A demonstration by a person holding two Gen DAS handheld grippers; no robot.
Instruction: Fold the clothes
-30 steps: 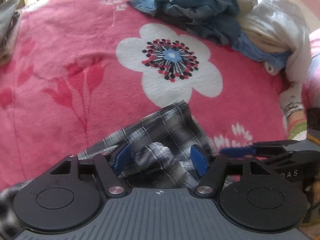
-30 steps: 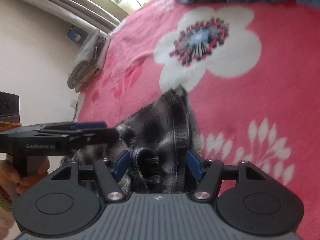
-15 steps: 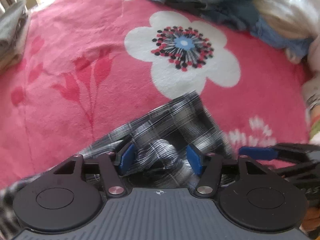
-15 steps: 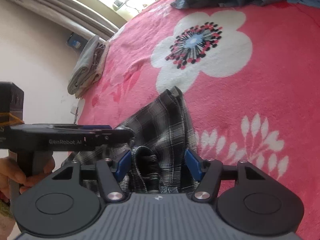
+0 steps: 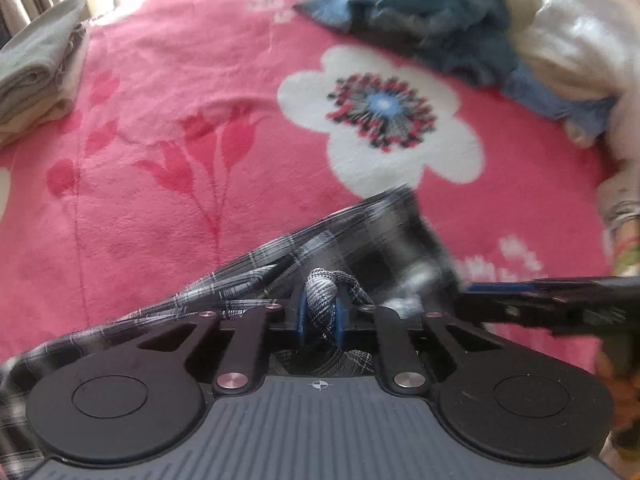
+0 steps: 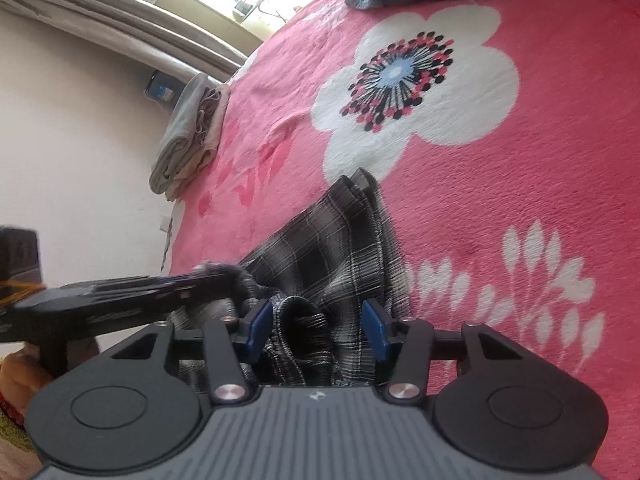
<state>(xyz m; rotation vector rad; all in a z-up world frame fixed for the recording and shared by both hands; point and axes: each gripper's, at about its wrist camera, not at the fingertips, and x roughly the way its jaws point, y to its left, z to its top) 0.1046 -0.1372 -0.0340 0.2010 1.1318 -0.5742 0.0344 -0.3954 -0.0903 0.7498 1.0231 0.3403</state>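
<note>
Plaid garment [image 5: 384, 240] is being spread on the pink floral blanket [image 5: 160, 200], judged light, limp and prone to bunching; its rolled near edge is being pinched by the left gripper [image 5: 320, 312], whose jaws are closing on it; a neighbouring fold is being straddled by the right gripper [image 6: 316, 324], whose closing pads are not yet seen pressing.

We see the plaid garment [image 5: 372, 236] smeared by motion blur and running under the left tool's [image 5: 322, 314] body, while the folded grey clothes [image 5: 36, 68] are cut by the frame's edge.
</note>
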